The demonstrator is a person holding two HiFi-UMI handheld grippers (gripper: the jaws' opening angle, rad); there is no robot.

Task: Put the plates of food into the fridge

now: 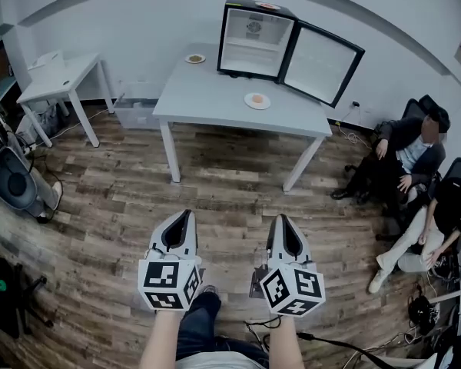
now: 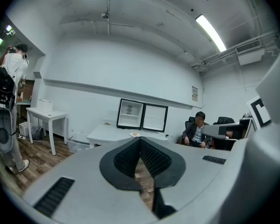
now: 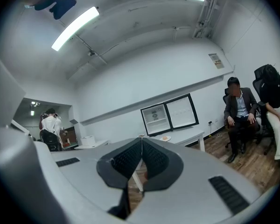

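While both tongs hang over the wooden floor, well apart from the grey table (image 1: 215, 102), neither carries anything: the left gripper (image 1: 187, 215) has its jaws pressed together on nothing. On the table's far left corner, just beside the fridge (image 1: 252, 41), sits the first plate (image 1: 194, 58). The second plate (image 1: 257, 101) lies nearer the front edge, before the fridge's open door (image 1: 323, 64). That makes two plates, each with a small portion of food too small to identify, one fridge and two grippers. I judge the plates to be stiff, light and smooth-rimmed, so they could slip or tip in a narrow pinch, and the food could slide off. The sound hold would be on the rim at the side nearest the person, one pad above and one below, with the plate kept level all the way to the shelf. Farthest right, the right gripper (image 1: 281, 220) is likewise closed and empty.
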